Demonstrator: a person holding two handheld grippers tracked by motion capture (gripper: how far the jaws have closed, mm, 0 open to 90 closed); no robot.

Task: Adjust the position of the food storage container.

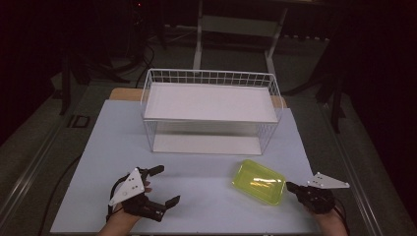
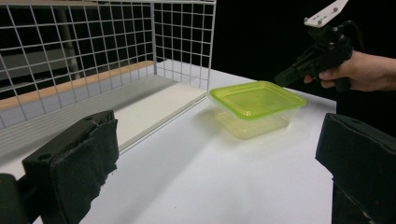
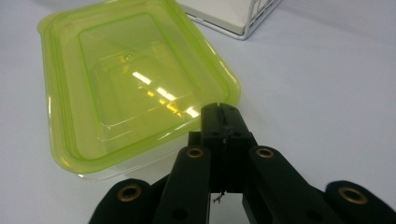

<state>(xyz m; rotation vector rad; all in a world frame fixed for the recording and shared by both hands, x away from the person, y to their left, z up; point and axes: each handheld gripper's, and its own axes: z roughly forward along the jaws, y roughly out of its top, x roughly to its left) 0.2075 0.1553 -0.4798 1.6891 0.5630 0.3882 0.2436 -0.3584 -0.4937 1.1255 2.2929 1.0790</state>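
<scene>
Yellow-green translucent plastic: the lidded container (image 1: 258,181) is sitting flat on the white worktop (image 1: 196,196), near its front right, just in front of the white wire basket (image 1: 211,110) and apart from it. We are working with a hand-held gripper in each hand.

We are seeing the right hand-held gripper (image 3: 223,112) with its jaws fully closed, pad against pad, and nothing between them. Its tip is lying at the container's near rim, touching or nearly so; we cannot tell which. The left hand-held gripper (image 1: 164,186) is hovering over the front left of the worktop, jaws wide apart and empty, well away from the container.

We are judging the container as light and thin-walled: stiff along the moulded rim, springy across the lid panel, smooth and likely slippery against the pads. It also appears empty, so a nudge should slide it easily across the worktop. We are favouring a hold across the rim lip at one short end, one jaw above and one below, since squeezing the walls could flex them or pop the lid.
</scene>
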